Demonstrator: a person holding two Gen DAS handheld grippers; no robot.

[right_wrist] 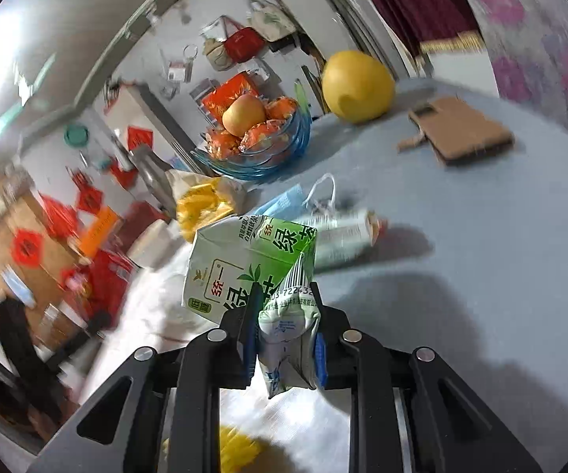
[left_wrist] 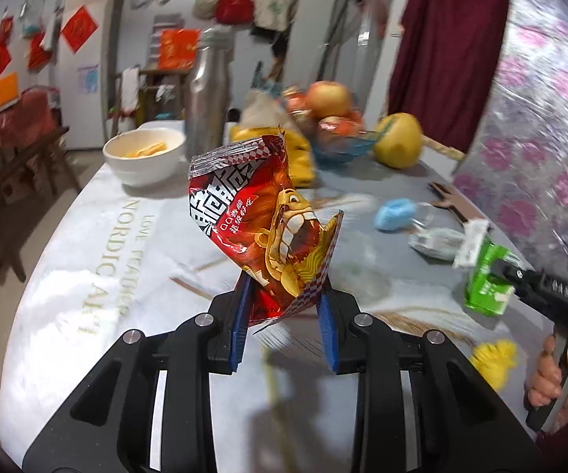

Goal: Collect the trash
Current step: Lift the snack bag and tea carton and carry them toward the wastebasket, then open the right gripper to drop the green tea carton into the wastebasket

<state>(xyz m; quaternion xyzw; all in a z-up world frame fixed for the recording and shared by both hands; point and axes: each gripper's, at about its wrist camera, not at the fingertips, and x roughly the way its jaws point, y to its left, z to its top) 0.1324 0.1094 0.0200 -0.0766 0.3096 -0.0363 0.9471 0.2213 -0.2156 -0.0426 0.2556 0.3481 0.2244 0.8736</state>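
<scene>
1. Both grippers are loaded. Left gripper (left_wrist: pixel 284 307) has its blue pads pinched on the bottom corner of a red snack bag (left_wrist: pixel 264 228), which stands up out of the jaws, clear of the counter (left_wrist: pixel 86 276). Right gripper (right_wrist: pixel 284 335) is clamped on the crushed end of a green tea carton (right_wrist: pixel 244 268), which is also lifted.

2. Counter as landmark: at its far side sit a glass fruit bowl (right_wrist: pixel 260 153), a big yellow fruit (right_wrist: pixel 357 84) beside it, a steel bottle (left_wrist: pixel 209 90) and a white bowl (left_wrist: pixel 144 153).

3. Trash left on the counter, as I judge it: a blue face mask (right_wrist: pixel 284 201) and a flattened white wrapper (right_wrist: pixel 343 236) near the middle, beyond the carton, and a yellow crumpled scrap (left_wrist: pixel 495 356) at the near edge. A brown phone case (right_wrist: pixel 465 130) lies toward the far right edge and looks like no trash.

4. Handling: the bag looks empty, light, crinkly and slick. A deep pinch across its folded foil should hold better than a grip at the edge. The carton seems light and already collapsed, soft where crushed and stiffer at its body, so the flattened end is a fair place to hold.

5. Pose: both grippers tilt downward over the counter. A hand (left_wrist: pixel 556 378) wraps the right gripper's handle, seen at the right of the left wrist view.
</scene>
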